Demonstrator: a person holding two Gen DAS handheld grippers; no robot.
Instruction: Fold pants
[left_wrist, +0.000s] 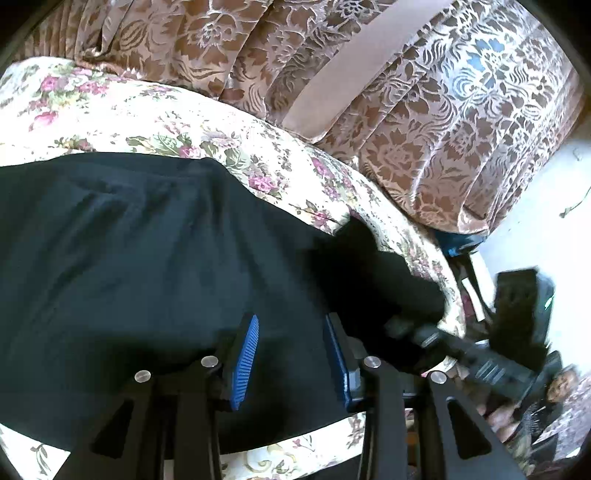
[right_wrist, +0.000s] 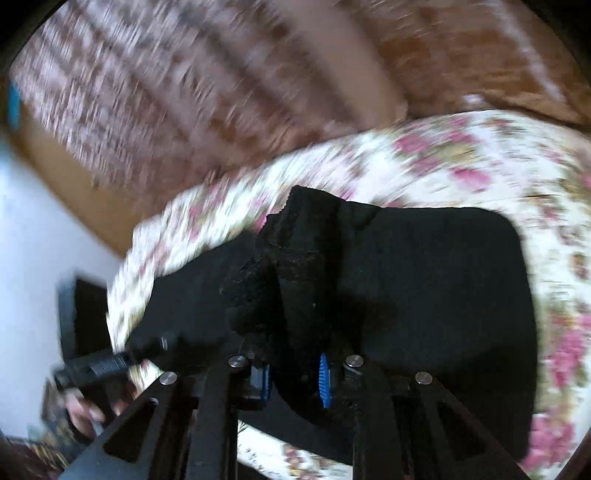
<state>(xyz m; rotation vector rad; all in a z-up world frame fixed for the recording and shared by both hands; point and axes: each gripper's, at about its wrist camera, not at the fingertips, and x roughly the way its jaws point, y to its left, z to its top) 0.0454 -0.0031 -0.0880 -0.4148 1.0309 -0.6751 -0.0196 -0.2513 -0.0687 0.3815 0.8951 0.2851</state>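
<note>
— Floral bedspread (left_wrist: 110, 110), cream with pink roses, covering a bed; anything lying on it?

— Black pants (left_wrist: 129, 258), spread wide across the bedspread, mostly flat with soft creases. One bunched part raised off the cloth in the right wrist view, hanging in a ridged fold (right_wrist: 295, 266).

— Held by what?

— Pinched by the right gripper (right_wrist: 295, 380): blue-padded jaws narrow, closed on that lifted fold. View blurred, so fine detail lost.

— And the other tool?

— Left gripper (left_wrist: 291, 358) low over the flat fabric, jaws wide apart, blue pads (left_wrist: 243, 362) either side of bare black cloth, nothing gripped. Touching the cloth or just above: cannot tell.

— Beyond the pants?

— Right gripper visible from the left view as a dark blurred shape at the bed's edge. Brown patterned curtain (left_wrist: 443, 129) hanging behind the bed, with a plain beige band (left_wrist: 351, 70). Pale floor (left_wrist: 546, 206) beside the bed.
</note>
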